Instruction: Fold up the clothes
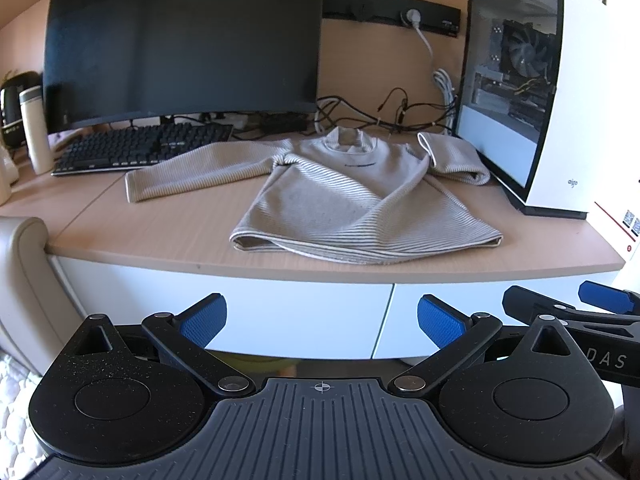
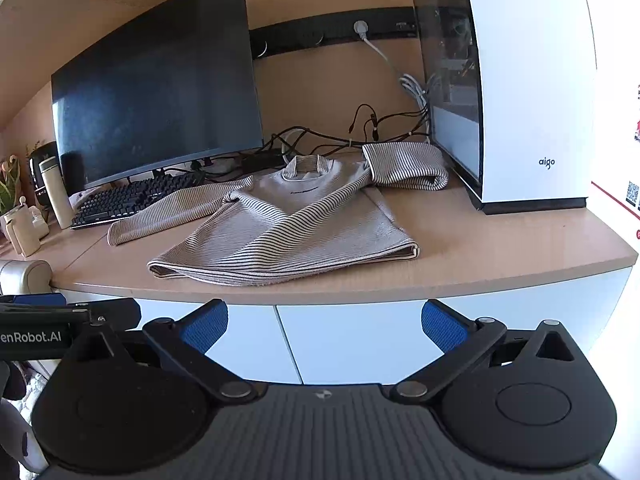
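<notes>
A beige striped long-sleeve sweater lies on the wooden desk, collar toward the wall. Its body is rumpled and lies slanted. One sleeve stretches left toward the keyboard; the other is bunched against the PC case. My left gripper hangs open below the desk's front edge, nothing between its blue pads. My right gripper is also open and empty, level with the white drawer fronts. In the left wrist view the right gripper shows at the right edge.
A dark curved monitor and black keyboard stand at the back left. A white PC case fills the right. Cables trail behind the sweater. A white tumbler and a padded chair arm are at the left.
</notes>
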A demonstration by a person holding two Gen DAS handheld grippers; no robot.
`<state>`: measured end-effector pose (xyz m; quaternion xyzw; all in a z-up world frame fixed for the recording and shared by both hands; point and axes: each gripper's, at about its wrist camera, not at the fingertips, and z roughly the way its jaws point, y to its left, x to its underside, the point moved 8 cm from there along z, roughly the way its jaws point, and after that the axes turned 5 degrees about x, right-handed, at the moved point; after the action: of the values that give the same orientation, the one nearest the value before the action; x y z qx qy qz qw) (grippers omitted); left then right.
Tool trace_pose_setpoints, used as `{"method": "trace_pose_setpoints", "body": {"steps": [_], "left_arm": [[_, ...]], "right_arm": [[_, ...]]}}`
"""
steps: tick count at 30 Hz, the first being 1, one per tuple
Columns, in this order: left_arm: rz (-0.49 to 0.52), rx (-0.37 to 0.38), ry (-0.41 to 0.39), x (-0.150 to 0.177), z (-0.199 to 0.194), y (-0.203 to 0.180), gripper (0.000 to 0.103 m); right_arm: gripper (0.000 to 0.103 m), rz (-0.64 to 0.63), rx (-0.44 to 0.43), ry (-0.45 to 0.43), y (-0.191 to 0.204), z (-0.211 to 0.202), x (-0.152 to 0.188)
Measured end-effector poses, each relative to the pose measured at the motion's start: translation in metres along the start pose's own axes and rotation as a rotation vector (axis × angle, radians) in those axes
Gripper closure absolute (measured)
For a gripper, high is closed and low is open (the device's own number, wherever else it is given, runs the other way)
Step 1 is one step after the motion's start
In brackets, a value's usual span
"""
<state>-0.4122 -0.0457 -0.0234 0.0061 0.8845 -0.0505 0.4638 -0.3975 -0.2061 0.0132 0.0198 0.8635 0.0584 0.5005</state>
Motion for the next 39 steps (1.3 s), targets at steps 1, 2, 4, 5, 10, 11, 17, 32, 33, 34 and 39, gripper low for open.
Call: {"method": "trace_pose_setpoints", "body": {"steps": [1,2,4,5,10,11,17,32,33,34,39], "left_arm": [[-0.002,-0.001,0.004,-0.001,0.002,0.001,0.0],[-0.006,-0.002,0.008,-0.001,0.004,0.002,0.0],[-0.012,-0.005,0.016,-0.003,0.008,0.004,0.0],[-0.014,-0.006,0.019,-0.004,0.011,0.005,0.0],[-0.014,-0.005,0.034,-0.014,0.028,0.009,0.0],[-0.016,-0.002,0.039,-0.016,0.033,0.01,0.0],[-0.02,0.018,0.065,-0.033,0.067,0.014,0.0],[0.016,0.088,0.111,-0.092,0.16,0.033,0.0],[0.016,0.1,0.114,-0.096,0.166,0.035,0.0],[0.016,0.113,0.117,-0.1,0.172,0.036,0.0],[-0.004,0.178,0.147,-0.117,0.206,0.044,0.0]], "right_arm": [[0.0,0.006,0.002,0.003,-0.001,0.002,0.0],[0.0,0.012,0.005,0.007,-0.003,0.005,-0.001],[0.0,0.026,0.011,0.014,-0.006,0.01,-0.002],[0.0,0.032,0.013,0.017,-0.007,0.012,-0.002],[0.0,0.045,0.031,0.028,-0.013,0.03,-0.008],[0.0,0.046,0.035,0.032,-0.014,0.034,-0.009],[0.0,0.045,0.056,0.05,-0.014,0.066,-0.022],[0.0,0.058,0.114,0.075,0.003,0.153,-0.069],[0.0,0.057,0.125,0.077,0.003,0.157,-0.074],[0.0,0.056,0.137,0.08,0.004,0.163,-0.079],[0.0,0.048,0.182,0.115,0.008,0.189,-0.093]]}}
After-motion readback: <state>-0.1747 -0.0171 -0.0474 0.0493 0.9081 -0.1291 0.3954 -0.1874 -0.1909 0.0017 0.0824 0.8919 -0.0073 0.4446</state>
